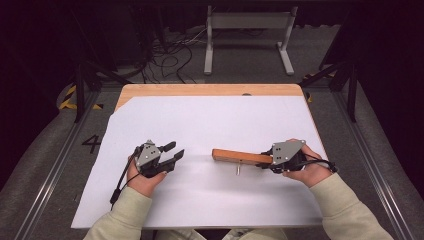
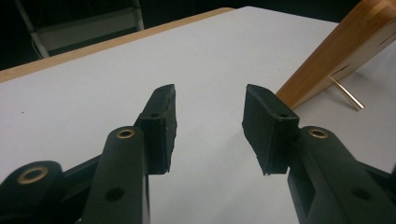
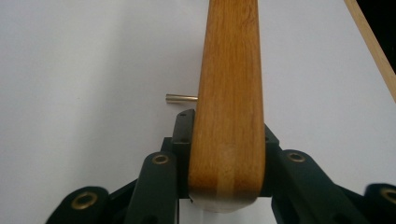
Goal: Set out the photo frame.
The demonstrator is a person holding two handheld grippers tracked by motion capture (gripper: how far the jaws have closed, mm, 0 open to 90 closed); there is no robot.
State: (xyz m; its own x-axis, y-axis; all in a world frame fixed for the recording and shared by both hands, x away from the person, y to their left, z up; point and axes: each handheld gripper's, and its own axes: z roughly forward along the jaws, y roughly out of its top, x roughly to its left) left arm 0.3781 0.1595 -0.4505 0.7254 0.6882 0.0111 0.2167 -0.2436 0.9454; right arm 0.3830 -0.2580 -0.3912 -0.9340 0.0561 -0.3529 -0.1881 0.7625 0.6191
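Your right gripper [image 1: 266, 161] is clamped on the near end of a wooden block [image 1: 241, 156], its jaws pressed against both sides of the wood, as the right gripper view shows [image 3: 229, 154]. The block lies right of the middle of the white sheet [image 1: 210, 120] and points left, with a thin brass pin [image 1: 238, 169] sticking out of its near side. Your left gripper [image 1: 174, 152] rests on the left part of the sheet, jaws about half open and empty, well apart from the block.
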